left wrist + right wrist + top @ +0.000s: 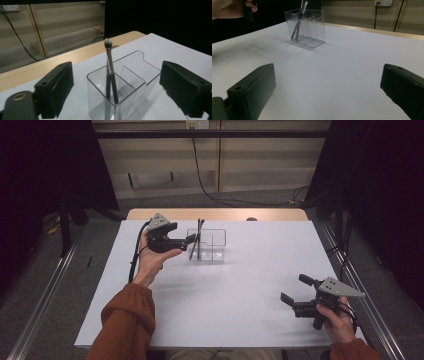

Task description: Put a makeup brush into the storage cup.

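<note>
Overhead: white tabletop [225, 295] (wood edge [220, 214]), dark room.

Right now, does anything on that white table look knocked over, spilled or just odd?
Nothing stands out. The clear plastic divided box stands upright on the white table, and two slim dark makeup brushes lean together in its end compartment, bristles up. The left tongs are open beside the box; the right tongs are open, apart from it.
</note>
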A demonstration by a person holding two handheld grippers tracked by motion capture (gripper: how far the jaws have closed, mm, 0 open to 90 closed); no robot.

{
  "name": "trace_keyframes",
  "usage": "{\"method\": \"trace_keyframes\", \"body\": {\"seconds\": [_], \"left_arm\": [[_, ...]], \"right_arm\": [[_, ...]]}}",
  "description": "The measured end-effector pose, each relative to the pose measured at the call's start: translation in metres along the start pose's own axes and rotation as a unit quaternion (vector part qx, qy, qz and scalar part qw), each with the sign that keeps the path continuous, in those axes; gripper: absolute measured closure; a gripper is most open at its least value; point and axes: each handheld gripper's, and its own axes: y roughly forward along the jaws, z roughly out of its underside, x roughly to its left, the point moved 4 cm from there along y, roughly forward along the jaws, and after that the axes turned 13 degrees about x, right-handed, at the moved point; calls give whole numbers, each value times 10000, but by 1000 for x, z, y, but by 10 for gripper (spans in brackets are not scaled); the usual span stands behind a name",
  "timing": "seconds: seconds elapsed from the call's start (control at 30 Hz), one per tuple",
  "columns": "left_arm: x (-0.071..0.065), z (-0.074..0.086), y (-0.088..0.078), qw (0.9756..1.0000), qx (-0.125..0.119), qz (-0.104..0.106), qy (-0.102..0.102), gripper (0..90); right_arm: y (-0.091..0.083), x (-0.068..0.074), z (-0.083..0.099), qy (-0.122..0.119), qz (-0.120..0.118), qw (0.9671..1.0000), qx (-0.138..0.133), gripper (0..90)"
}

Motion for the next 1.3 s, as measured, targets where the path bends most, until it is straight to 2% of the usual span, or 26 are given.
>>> {"method": "trace_keyframes", "body": {"seconds": [0.17, 0.23, 0.37, 0.43, 0.67, 0.8, 1.0, 1.1, 1.23, 1.3], "left_arm": [[-4, 5, -16, 9999, -95, 65, -20, 59], [-5, 7, -21, 10000, -51, 38, -14, 42], [-5, 9, -33, 9999, -95, 44, -56, 32], [-7, 9, -38, 9999, -104, -24, -22, 28], [-14, 15, -51, 9998, -186, 41, -11, 27], [-14, 20, -60, 9998, -213, -65, 1, 28], [-13, 30, -76, 9991, -325, -219, -146, 20], [-13, 37, -85, 9985, -423, -322, -107, 20], [-16, 46, -94, 9983, -451, -334, -126, 20], [-17, 48, -99, 9978, -551, -321, -179, 19]], "right_arm": [[-1, 2, -1, -37, 64, 10000, -7, 0], [-2, 2, -1, -37, 64, 10000, -15, 0], [-2, 1, -2, -1, 104, 9999, -29, 0], [-2, 1, -2, 1, 110, 9999, -32, 0], [-4, 1, -2, 74, 156, 9998, -50, 0], [-5, 1, -2, 77, 169, 9998, -63, 0], [-4, 1, -2, 100, 170, 9998, -43, 0], [-4, 1, -2, 80, 161, 9998, -47, 0], [-5, 2, -2, 72, 156, 9998, -60, 0], [-5, 2, -2, 73, 149, 9998, -52, 0]]}}
